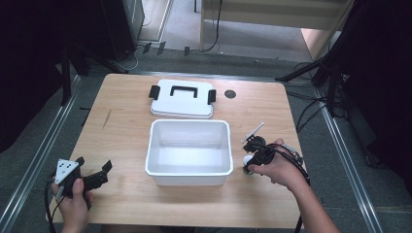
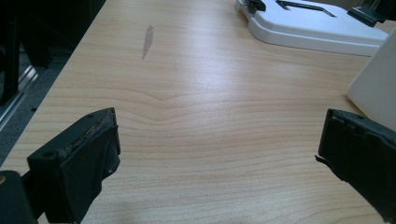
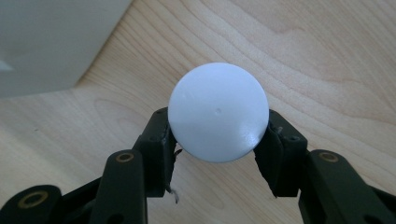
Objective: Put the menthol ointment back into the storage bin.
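The right hand-held gripper (image 3: 218,144) is clenched on a white ball (image 3: 218,119), its two black jaws pressing the ball's left and right sides just above the wooden desk (image 3: 327,60). In the high view this hand-held gripper (image 1: 252,158) sits just right of the open white bin (image 1: 189,151), near the bin's near right corner, and the ball (image 1: 248,160) shows as a small white spot at its tip. The left hand-held gripper (image 1: 94,172) rests at the desk's near left corner, released, its jaws spread wide apart with bare wood between them. The bin stands mid-desk. Its lid (image 1: 182,98), white with a black handle and black side clips, lies flat just beyond it on the far side. A small dark disc (image 1: 230,94) lies right of the lid.
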